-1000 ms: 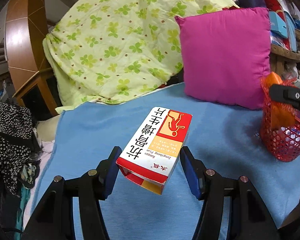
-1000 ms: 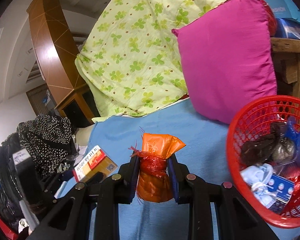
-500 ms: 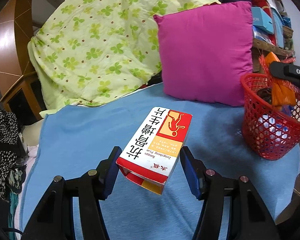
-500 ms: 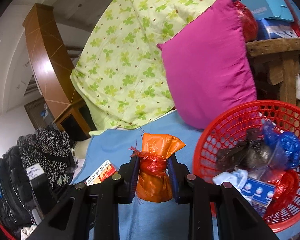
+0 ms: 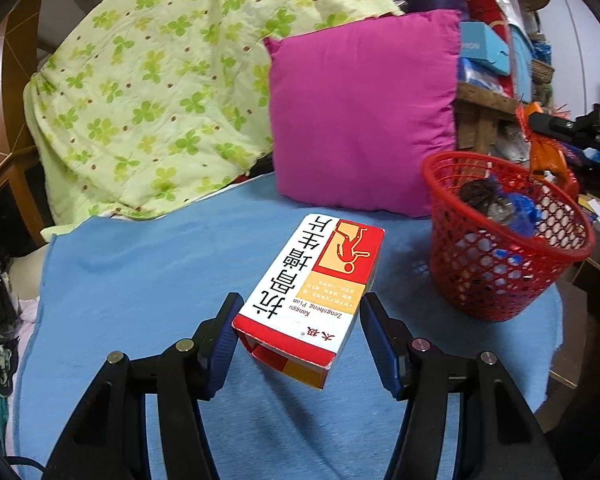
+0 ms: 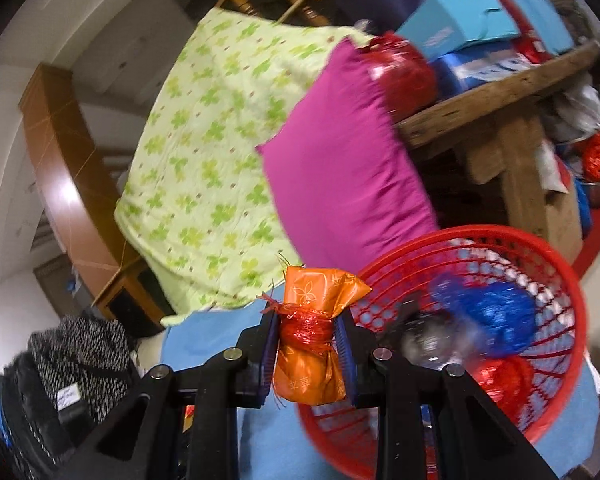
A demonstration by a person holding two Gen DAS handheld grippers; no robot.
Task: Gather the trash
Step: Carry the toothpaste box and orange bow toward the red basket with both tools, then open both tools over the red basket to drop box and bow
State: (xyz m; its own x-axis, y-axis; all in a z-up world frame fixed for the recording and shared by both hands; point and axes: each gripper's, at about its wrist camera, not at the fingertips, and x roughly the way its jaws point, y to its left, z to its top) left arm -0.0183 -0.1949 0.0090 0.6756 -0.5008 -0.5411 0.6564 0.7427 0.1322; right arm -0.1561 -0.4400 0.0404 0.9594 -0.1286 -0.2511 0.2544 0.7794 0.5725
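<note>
My left gripper (image 5: 300, 332) is shut on a red and white medicine box (image 5: 312, 292) and holds it above the blue cloth (image 5: 140, 280). A red mesh basket (image 5: 500, 276) with several pieces of trash stands to the right of the box. My right gripper (image 6: 307, 344) is shut on an orange wrapper bundle (image 6: 310, 336) tied with red netting, held at the left rim of the basket (image 6: 564, 280). The right gripper and the bundle (image 5: 546, 156) also show in the left wrist view, above the basket's far rim.
A magenta pillow (image 5: 364, 116) leans behind the basket against a green clover quilt (image 5: 152, 92). A wooden shelf (image 6: 496, 96) with boxes stands at the right. Black dotted clothes (image 6: 76, 356) lie at the left, off the cloth.
Both grippers moved right toward the basket. The right gripper carried the orange bundle up to the basket's rim. The left gripper brought the box closer to the basket.
</note>
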